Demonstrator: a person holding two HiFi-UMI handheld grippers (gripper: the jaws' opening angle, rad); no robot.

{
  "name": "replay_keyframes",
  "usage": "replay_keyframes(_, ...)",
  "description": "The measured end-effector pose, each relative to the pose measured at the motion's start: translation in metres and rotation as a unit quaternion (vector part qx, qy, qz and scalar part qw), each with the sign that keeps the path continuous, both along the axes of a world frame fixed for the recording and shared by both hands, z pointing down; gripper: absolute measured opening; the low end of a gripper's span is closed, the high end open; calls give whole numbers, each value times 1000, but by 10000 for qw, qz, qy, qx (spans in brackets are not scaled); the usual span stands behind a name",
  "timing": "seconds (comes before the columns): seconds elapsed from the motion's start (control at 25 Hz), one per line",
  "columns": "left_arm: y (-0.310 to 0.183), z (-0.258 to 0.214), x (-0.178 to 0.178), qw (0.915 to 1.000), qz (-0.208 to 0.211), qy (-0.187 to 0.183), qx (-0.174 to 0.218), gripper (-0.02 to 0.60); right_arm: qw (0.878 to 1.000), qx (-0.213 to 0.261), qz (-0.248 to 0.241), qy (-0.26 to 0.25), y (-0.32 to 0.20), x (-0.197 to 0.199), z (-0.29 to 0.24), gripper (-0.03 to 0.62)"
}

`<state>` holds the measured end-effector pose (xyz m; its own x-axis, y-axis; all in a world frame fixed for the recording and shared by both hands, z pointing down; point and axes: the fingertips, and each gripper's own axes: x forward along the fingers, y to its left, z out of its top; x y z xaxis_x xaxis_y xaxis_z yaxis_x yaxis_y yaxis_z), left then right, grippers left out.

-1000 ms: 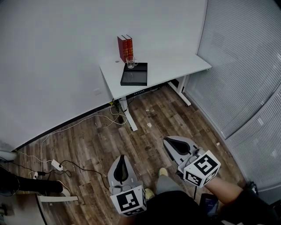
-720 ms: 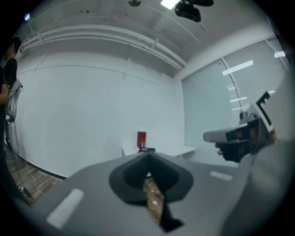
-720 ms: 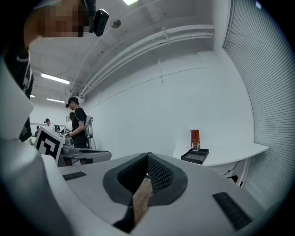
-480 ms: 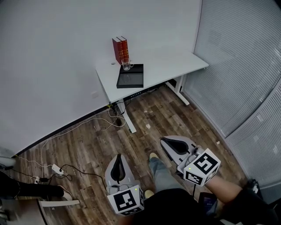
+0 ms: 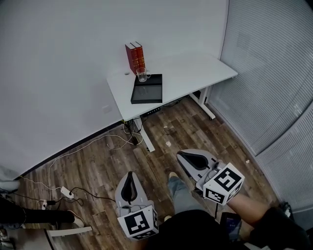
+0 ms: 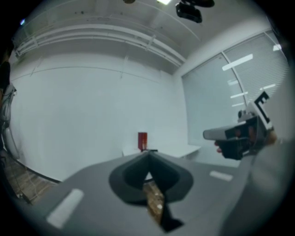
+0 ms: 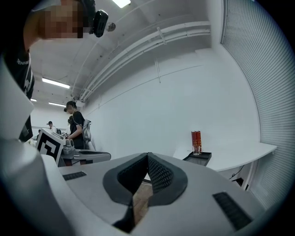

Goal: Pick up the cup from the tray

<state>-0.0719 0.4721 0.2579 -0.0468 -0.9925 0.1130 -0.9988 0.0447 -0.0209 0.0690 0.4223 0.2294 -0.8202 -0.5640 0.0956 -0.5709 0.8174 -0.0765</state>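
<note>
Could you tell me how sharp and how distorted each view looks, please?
Head view: evenly lit and sharp, cup small but clear, blinds bowed at the edge. Left gripper view: soft, hazy, strong fisheye, dark corners. Right gripper view: sharper, same fisheye, bright ceiling light.

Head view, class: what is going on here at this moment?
A person stands on the wood floor with a gripper in each hand. The left gripper and right gripper are both shut and empty, held low and well short of the desk. On the desk, a glass cup sits at the far end of a black tray, just in front of two red books. Nothing has been picked up yet.
</note>
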Motion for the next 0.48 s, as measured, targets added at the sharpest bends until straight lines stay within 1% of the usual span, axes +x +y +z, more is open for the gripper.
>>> replay_keyframes(0.12, -17, 5, -2, 10000, 13, -25, -74, 2, 10000, -80, -7, -14, -20, -5, 6, 14)
replay_keyframes(0.32, -47, 14, -7, 9998, 66, 81, -166, 2, 9998, -162, 28, 73, -48, -10, 15, 14)
replay_keyframes(0.48, -68, 22, -8, 9996, 76, 76, -255, 2, 9995, -303, 22, 95, -71, -12, 26, 14)
